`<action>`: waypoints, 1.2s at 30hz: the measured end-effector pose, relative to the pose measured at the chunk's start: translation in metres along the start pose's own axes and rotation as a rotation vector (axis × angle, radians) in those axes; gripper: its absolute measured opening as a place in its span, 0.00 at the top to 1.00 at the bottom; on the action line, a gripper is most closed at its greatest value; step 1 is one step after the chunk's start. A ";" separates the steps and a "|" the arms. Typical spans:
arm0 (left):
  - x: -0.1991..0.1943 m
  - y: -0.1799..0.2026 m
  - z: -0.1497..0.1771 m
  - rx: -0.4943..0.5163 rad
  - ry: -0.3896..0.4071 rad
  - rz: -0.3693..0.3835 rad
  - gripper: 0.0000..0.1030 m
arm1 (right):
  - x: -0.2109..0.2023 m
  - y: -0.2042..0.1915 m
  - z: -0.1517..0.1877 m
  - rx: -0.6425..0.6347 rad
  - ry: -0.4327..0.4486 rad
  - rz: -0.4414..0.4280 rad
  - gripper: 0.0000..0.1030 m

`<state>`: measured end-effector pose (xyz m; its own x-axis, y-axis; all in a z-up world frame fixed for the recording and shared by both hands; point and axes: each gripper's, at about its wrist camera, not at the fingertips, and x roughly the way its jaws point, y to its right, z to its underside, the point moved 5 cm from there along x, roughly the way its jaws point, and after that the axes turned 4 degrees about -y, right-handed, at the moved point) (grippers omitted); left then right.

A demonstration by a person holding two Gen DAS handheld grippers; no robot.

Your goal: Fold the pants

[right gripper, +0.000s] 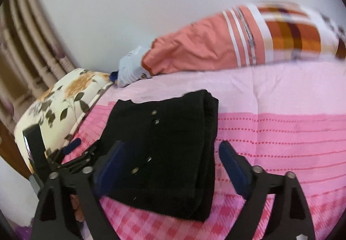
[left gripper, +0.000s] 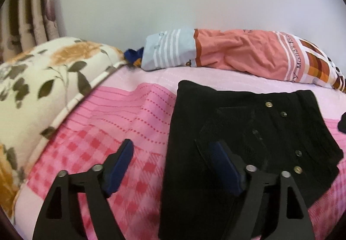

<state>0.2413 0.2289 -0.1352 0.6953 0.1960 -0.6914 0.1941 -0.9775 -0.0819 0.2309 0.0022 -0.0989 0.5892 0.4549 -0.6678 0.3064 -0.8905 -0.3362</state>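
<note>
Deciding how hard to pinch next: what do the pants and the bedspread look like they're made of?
Pants: thick matte black cloth, maybe ribbed knit or corduroy; faint ribbing shows, the fold edge looks bulky, and the small buttons look like shiny metal. Bedspread: thin pink woven or quilted fabric, probably cotton, with stitched dotted lines and soft creases.

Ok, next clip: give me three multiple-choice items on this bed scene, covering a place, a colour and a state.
1. Where do the pants lie?
A. on the pink bedspread
B. on the floral pillow
C. on the floor

2. What colour are the pants?
A. blue
B. black
C. white

3. How do the jaws of the right gripper stand?
A. clamped on the pants
B. open and empty
C. shut on the pillow

Answers: 1 A, pink cloth shows all round them; 2 B, the folded cloth is black with small metal buttons; 3 B, both fingers stand wide apart above the cloth.
</note>
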 end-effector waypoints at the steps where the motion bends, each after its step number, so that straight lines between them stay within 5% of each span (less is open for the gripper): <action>1: -0.007 0.001 0.001 0.002 0.006 -0.008 0.13 | -0.004 -0.006 0.003 -0.021 0.004 0.012 0.12; 16: -0.133 0.007 -0.001 -0.048 0.139 0.033 0.05 | -0.092 -0.047 0.029 -0.068 0.128 0.093 0.03; 29: -0.196 0.008 -0.012 -0.038 0.201 -0.004 0.00 | -0.144 -0.060 0.035 -0.098 0.211 0.127 0.01; 36: -0.232 -0.003 -0.025 -0.062 0.305 -0.035 0.00 | -0.160 -0.069 0.033 -0.101 0.233 0.124 0.01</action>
<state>0.0966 0.1885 0.0432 0.8610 0.2530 -0.4412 0.2571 -0.9650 -0.0515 0.0907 -0.0095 0.0099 0.7794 0.3423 -0.5247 0.2872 -0.9396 -0.1863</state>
